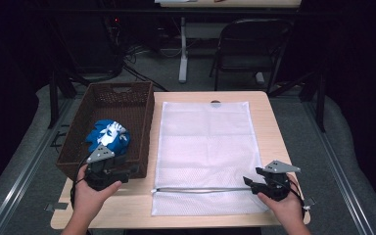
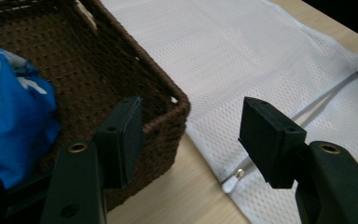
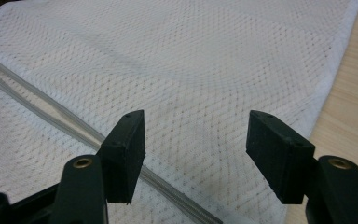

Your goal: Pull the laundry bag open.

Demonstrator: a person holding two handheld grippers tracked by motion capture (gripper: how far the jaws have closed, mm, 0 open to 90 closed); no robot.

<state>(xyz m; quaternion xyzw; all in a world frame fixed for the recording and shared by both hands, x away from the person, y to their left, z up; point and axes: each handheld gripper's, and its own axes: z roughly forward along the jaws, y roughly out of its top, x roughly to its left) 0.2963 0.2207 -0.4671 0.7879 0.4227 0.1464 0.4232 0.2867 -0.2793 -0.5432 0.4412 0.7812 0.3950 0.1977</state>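
Wooden table carries a white mesh bag beside a wicker basket holding blue cloth, possibly crumpled. Left gripper and right gripper both gape, empty.

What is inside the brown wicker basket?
The basket holds one bundle of blue and white cloth near its front end; the rest of the woven floor is bare. Whatever lies under the cloth is covered, and the left hand-held gripper hides the front rim.
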